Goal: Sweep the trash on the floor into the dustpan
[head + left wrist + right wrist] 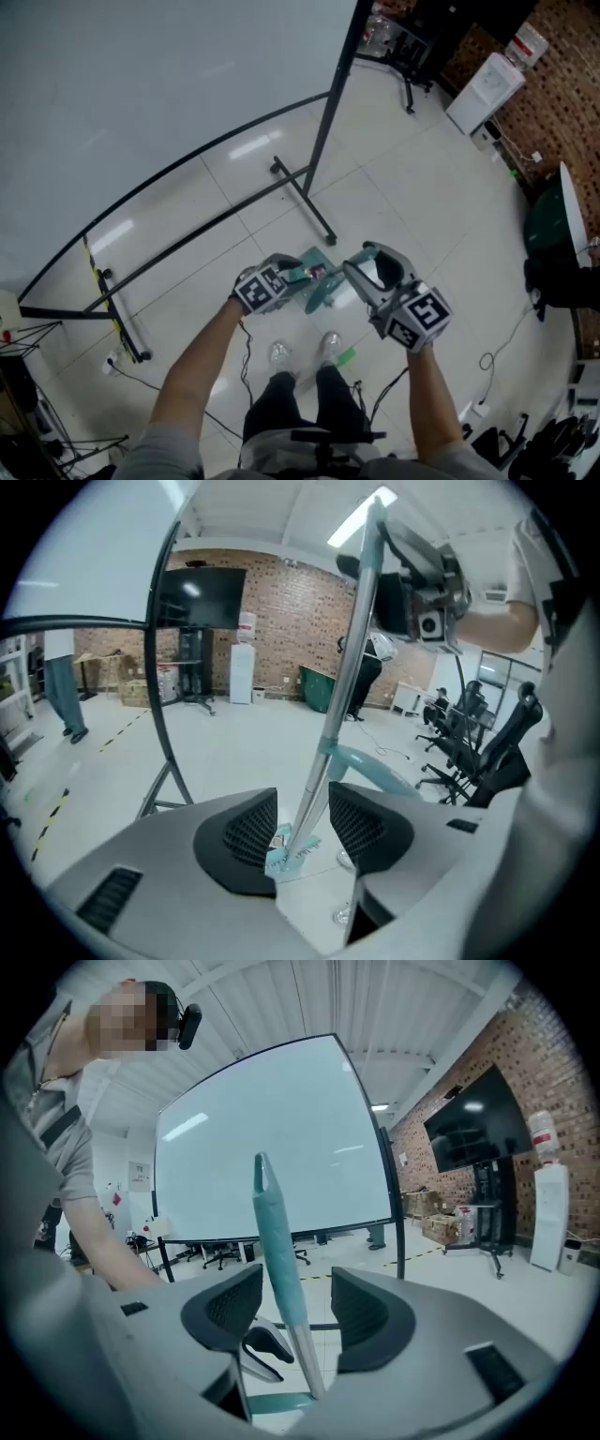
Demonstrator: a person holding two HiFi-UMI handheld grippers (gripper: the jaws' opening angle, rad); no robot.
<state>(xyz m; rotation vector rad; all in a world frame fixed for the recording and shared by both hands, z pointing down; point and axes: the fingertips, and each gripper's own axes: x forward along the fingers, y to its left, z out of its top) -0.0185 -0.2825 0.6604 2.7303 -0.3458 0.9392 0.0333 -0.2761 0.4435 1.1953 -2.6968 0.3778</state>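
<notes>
While the left tool (302, 808) and right tool (295, 1288) gape around the broom (342, 667), its head rests on white floor tiles (412, 206)

floor (422, 216): glossy tile | broom pole (347, 658): shiny metal | pole grip (278, 1241): matt plastic

No word, number or brand can be read anywhere. One marker cube (261, 287) and the other marker cube (418, 319) carry only black-and-white square patterns, with no letters. The bottle (528, 42) on the water dispenser (483, 91) has a red label, and its print is too small to make out. A paper sheet (139, 1176) on the far wall and the cardboard boxes (439, 1229) by the brick wall may bear print, but none of it is legible.
</notes>
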